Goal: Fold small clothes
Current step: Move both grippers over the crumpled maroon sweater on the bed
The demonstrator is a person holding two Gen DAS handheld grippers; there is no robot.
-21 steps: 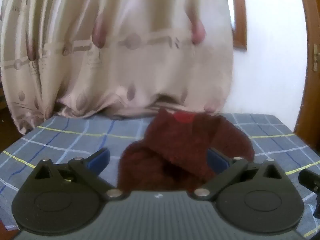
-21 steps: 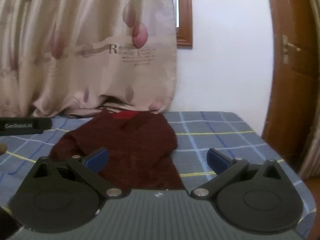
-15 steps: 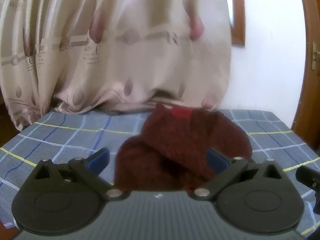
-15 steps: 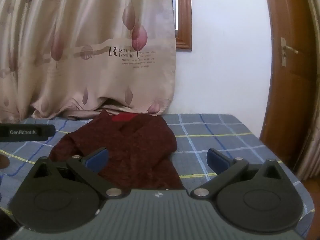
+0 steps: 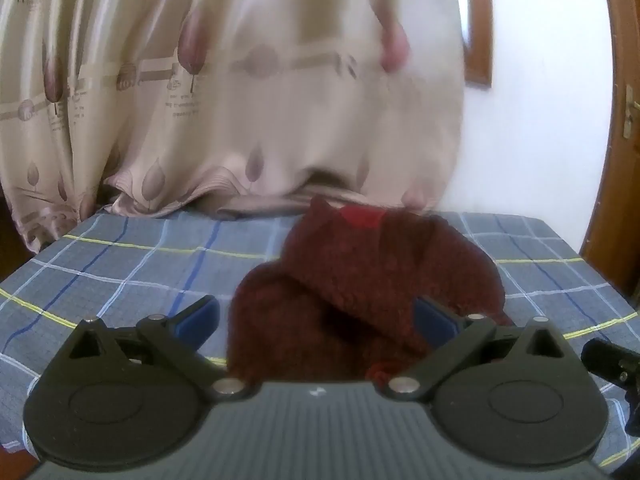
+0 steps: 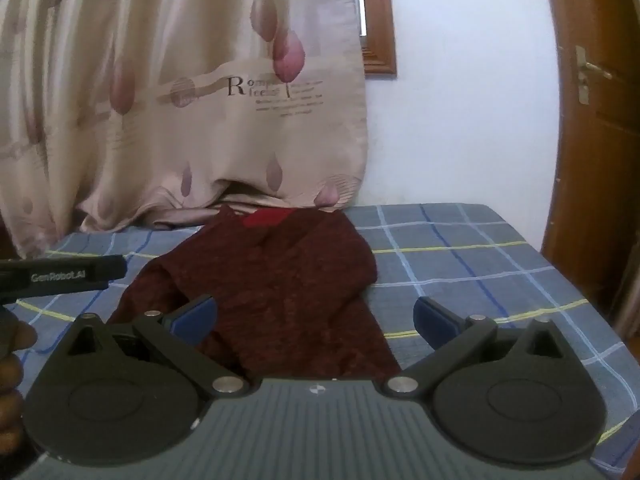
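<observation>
While both cameras look toward the same wall, only the right wrist view catches the brown wooden door with its brass handle (image 6: 592, 68) in full and the printed lettering on the beige satin curtain with pink leaf shapes (image 6: 180, 100); in the left wrist view that curtain is blurred. The surface covered in blue-grey checked cloth with yellow lines (image 5: 120, 272) shows more of its left stretch in the left view, more of its right stretch in the right one. The dark maroon knitted sweater with a red neck label (image 5: 360, 280) lies on it near the curtain. From the left it looks bunched, a sleeve folded across; from the right it lies flatter, its hem reaching toward the camera. The left tool (image 5: 316, 316) has its blue-padded fingers spread wide, gripping nothing. The right tool (image 6: 316, 316) is equally wide apart and empty. Only the right view shows a person's fingers (image 6: 12, 360) at its left edge.
</observation>
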